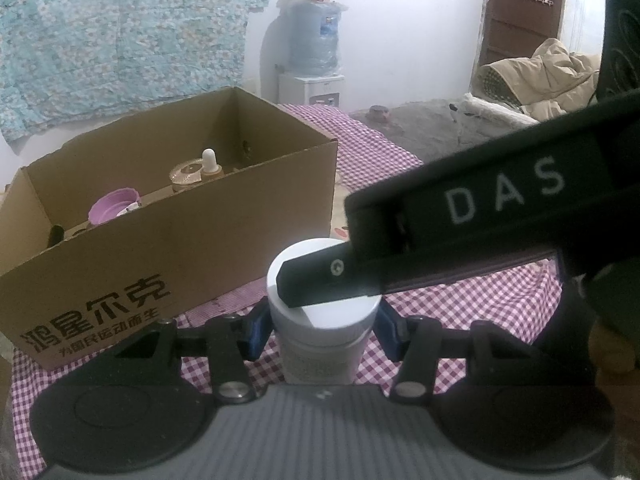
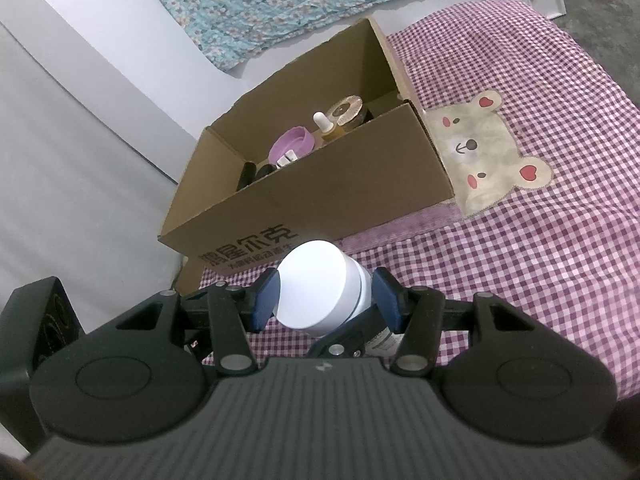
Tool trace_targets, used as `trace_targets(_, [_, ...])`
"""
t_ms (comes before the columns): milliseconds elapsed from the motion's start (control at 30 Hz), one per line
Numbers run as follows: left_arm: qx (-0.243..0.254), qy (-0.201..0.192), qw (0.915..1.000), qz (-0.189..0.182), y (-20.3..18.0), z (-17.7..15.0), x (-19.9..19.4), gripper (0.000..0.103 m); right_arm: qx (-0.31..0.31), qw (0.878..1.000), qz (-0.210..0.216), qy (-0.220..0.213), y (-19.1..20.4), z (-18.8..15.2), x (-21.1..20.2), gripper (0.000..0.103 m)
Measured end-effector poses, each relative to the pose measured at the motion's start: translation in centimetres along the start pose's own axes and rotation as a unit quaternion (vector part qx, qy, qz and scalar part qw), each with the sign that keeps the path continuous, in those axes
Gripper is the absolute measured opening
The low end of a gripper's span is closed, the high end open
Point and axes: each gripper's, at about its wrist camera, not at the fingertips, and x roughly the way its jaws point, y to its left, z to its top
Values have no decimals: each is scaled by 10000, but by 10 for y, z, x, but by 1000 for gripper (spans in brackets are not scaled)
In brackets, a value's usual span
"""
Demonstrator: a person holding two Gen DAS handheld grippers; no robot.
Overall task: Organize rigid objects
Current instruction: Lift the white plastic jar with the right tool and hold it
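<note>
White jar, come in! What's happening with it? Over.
Both grippers, left and right, clamped on white jar. Cardboard box ahead, partly filled. Nothing in the way.

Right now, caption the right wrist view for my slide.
Both tongs grip a white-capped bottle above a checkered cloth, near the open cardboard box.

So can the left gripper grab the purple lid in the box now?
Probably not yet: the left gripper is shut on the white bottle, and the purple lid sits behind the cardboard box wall.
</note>
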Motion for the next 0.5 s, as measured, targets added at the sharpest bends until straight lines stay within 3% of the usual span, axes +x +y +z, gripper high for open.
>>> trace_targets(500, [42,-117,9999,86,-3,2,-7,54,-101,9999,27,-91,6,-1,-6,52])
